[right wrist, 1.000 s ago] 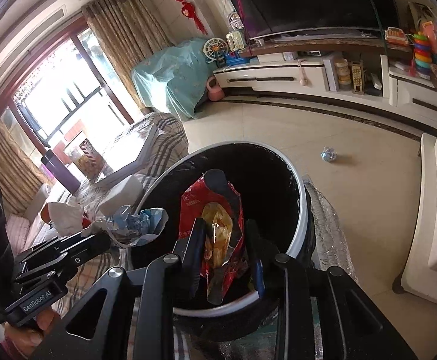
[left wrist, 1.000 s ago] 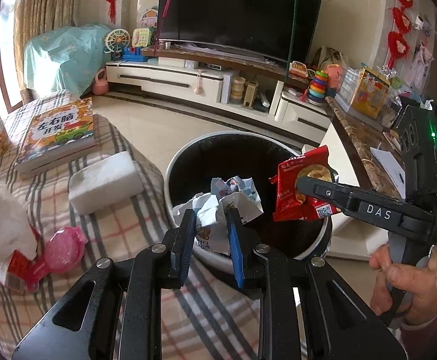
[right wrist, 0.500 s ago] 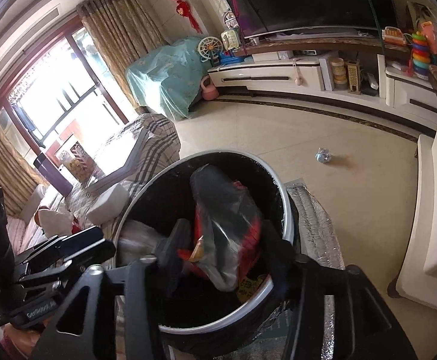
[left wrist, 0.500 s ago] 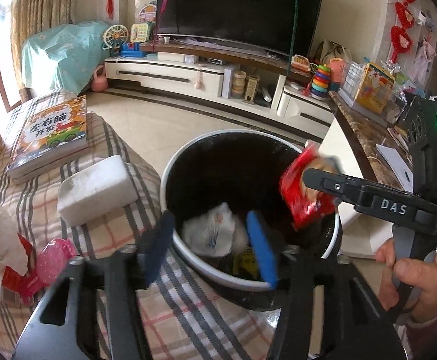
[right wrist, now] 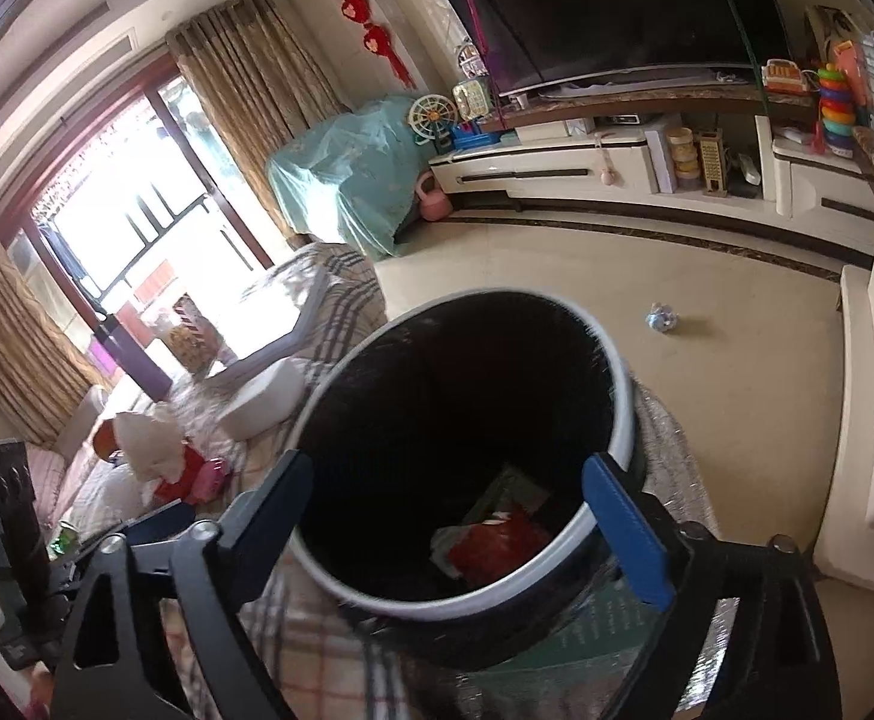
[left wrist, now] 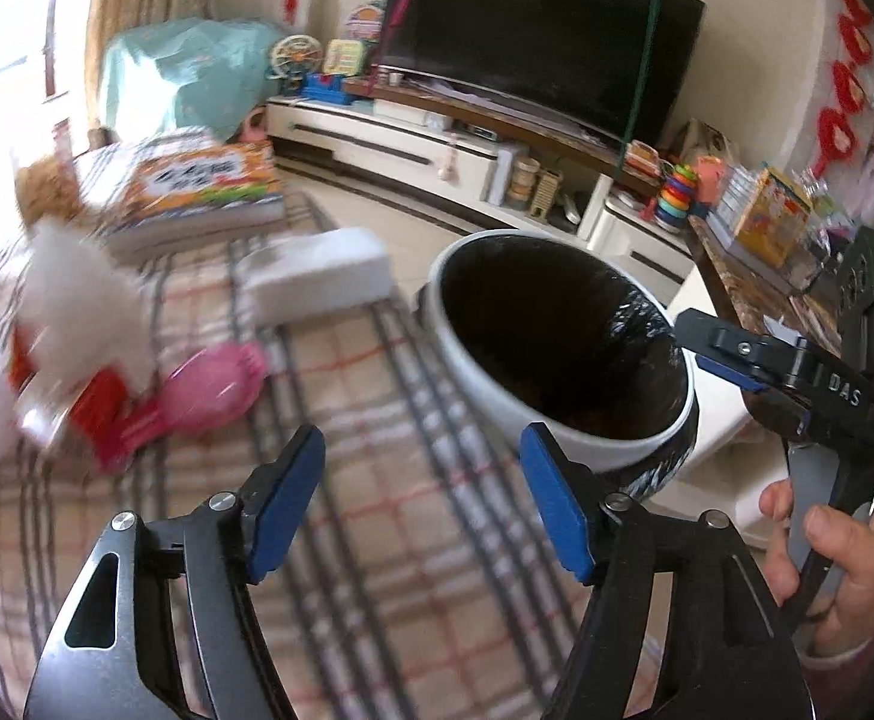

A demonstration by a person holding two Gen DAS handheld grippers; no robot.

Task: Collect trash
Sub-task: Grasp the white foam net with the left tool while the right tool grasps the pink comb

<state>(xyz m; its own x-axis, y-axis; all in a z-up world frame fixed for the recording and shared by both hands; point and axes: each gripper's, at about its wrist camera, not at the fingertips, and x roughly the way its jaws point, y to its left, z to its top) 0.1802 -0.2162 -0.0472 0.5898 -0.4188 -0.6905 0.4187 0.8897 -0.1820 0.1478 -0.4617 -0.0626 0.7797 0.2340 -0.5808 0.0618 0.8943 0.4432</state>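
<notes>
The left claw (left wrist: 422, 498) had its blue pads apart and widening, nothing between them, above the plaid-covered bench (left wrist: 377, 570) just beside the trash bin (left wrist: 478, 384). The right claw (right wrist: 466, 516) stood wide and was also spreading, empty, directly over the bin's mouth, with a hand (left wrist: 826, 576) on its handle. Inside the bin, at the bottom, lay a red snack wrapper (right wrist: 499, 543) against pale crumpled paper (right wrist: 444, 546). On the bench, left of the bin, were a white tissue pack (left wrist: 317, 276), a pink toy (left wrist: 215, 387), red packaging under white fluffy material (left wrist: 77, 300) and, farther from the bin, a picture book (left wrist: 197, 186). On the floor beyond the bin lay a small crumpled wrapper (right wrist: 663, 319).
</notes>
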